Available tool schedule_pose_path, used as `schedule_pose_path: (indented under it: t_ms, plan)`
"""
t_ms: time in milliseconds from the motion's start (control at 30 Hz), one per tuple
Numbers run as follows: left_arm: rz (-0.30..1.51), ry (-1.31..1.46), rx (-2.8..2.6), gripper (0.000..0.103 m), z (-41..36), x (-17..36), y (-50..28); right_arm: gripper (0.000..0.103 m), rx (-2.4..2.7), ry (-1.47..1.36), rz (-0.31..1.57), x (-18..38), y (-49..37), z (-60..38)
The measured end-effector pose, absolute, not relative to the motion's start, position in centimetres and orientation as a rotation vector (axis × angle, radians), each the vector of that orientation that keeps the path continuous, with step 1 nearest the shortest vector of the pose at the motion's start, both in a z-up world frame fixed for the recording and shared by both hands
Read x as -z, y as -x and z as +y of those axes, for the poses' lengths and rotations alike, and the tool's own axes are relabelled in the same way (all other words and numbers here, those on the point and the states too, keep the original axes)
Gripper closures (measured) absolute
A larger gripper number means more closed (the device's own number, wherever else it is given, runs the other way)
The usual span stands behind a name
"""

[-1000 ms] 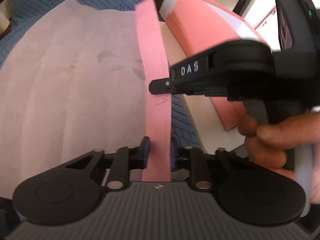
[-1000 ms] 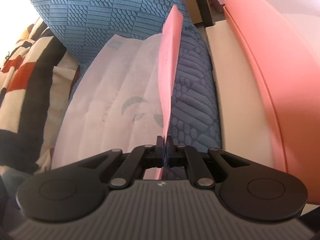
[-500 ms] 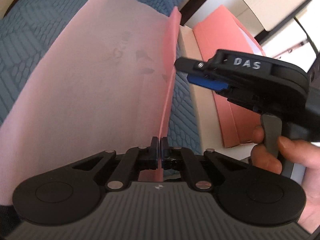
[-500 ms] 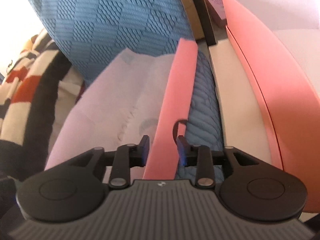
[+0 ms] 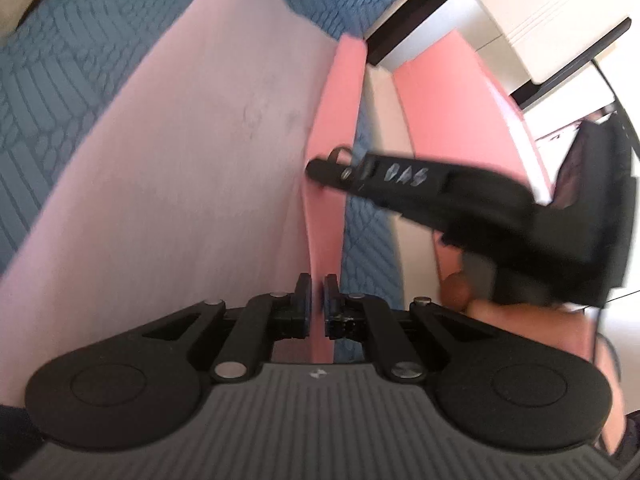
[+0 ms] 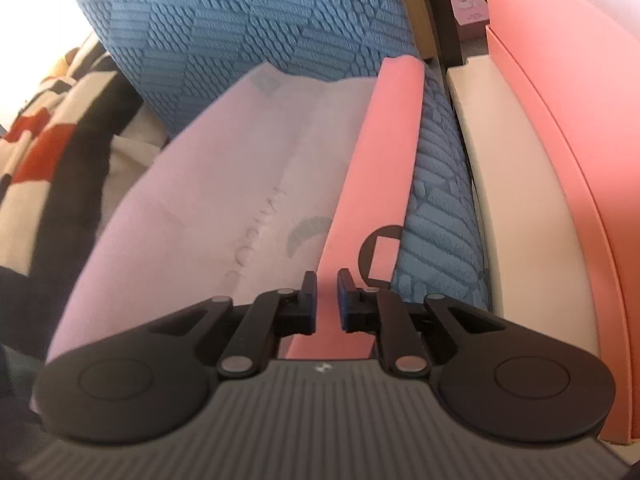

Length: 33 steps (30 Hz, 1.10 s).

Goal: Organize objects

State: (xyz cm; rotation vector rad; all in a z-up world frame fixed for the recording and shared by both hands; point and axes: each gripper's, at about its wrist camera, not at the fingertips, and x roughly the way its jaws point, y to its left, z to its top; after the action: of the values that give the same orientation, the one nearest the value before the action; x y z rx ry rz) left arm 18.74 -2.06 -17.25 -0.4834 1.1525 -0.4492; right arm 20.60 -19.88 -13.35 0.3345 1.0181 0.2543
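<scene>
Ideally, with the left gripper (image 5: pixel 316 300) pinching the pink strip (image 5: pixel 334 152), the right gripper (image 6: pixel 327 300), jaws just narrowed around it at 12 o'clock, clamps squarely.

A blue quilted bedspread (image 6: pixel 248 24) with a rope-like stitched pattern fills the upper middle of the right wrist view and the upper left corner of the left wrist view. At the far left of the right wrist view lies a blanket (image 6: pixel 36 152) in black, cream and red blocks. Along the right side of that view runs a cream-coloured ledge (image 6: pixel 504 168). At the upper right of the left wrist view stands pale furniture (image 5: pixel 552 12) with dark edging (image 5: pixel 404 20) beneath it.
</scene>
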Motion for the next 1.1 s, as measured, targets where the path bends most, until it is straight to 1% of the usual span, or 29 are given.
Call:
schedule_pose_path:
  t_ms: [133, 400, 667, 800, 1100]
  plan:
    - [1.084, 0.462, 0.466, 0.097, -2.0, 15.7, -18.6, 0.091, -0.253, -0.35, 1.018, 13.5, -20.7, -19.9]
    - [1.012, 0.391, 0.476, 0.097, -2.2, 14.2, -18.3, 0.093, -0.255, -0.352, 1.024, 13.5, -20.7, -20.1]
    - [0.956, 0.425, 0.489, 0.097, -1.8, 13.3, -18.6, 0.093, -0.26, -0.375, 1.038, 13.6, -20.7, -20.6]
    - [0.995, 0.423, 0.503, 0.097, -2.7, 14.3, -18.9, 0.093, -0.261, -0.379, 1.041, 13.7, -20.8, -20.8]
    - [1.113, 0.279, 0.475, 0.097, -5.5, 17.6, -20.0, 0.093, -0.236, -0.382, 1.02, 13.7, -21.6, -20.8]
